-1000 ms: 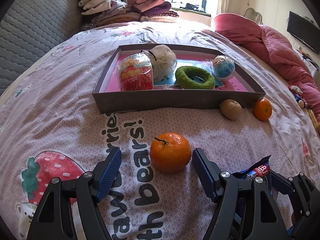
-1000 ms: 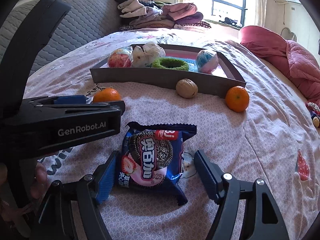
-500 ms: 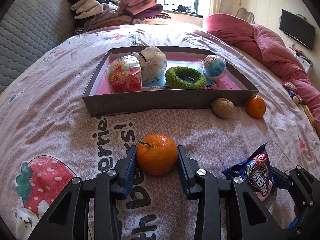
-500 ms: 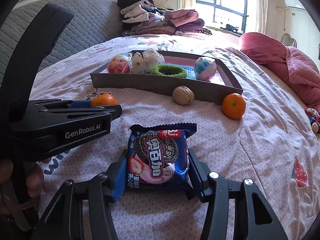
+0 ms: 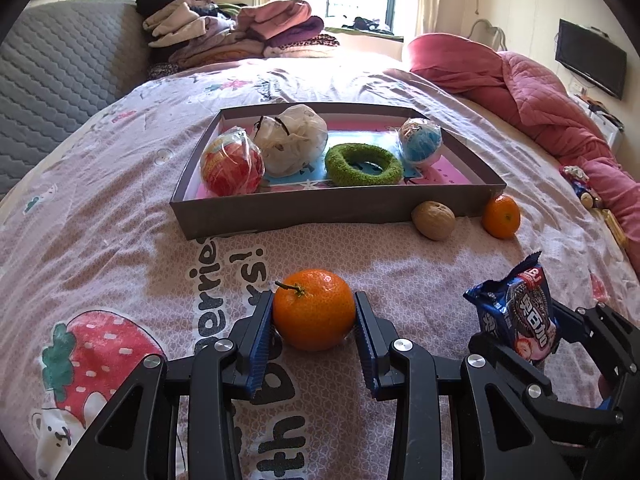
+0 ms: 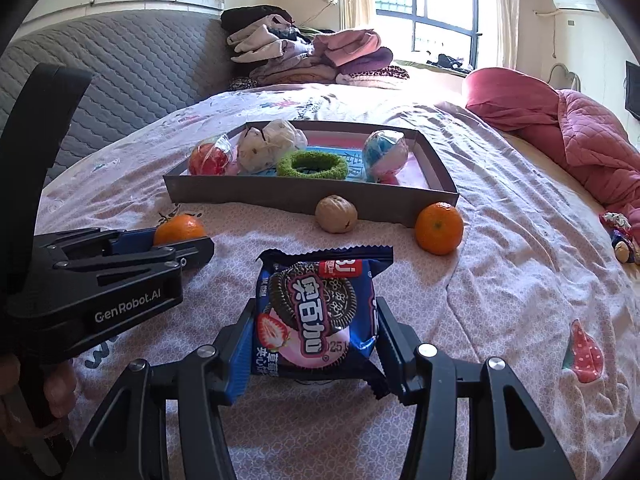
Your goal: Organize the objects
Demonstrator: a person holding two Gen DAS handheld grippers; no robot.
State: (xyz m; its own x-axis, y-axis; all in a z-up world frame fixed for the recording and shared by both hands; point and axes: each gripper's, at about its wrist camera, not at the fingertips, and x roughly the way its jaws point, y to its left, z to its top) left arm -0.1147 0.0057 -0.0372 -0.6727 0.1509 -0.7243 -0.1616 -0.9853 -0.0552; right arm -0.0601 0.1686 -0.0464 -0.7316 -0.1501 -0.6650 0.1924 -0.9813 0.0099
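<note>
My left hand-held gripper [image 5: 315,320] clamps the tangerine [image 5: 314,309], my right hand-held gripper [image 6: 314,330] the cookie packet [image 6: 316,316], both short of the tray [image 5: 320,210]; the round fruit may roll free, the slick wrapper slip.

The bed [image 5: 120,216] carries a grey tray [image 5: 320,210], a walnut [image 5: 433,220], a tangerine [image 5: 501,222], folded clothes [image 5: 240,32] and a red quilt [image 5: 540,108].

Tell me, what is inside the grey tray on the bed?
The grey tray holds a red wrapped ball, a white bag, a green ring and a blue wrapped ball. They cover part of its pink floor.
</note>
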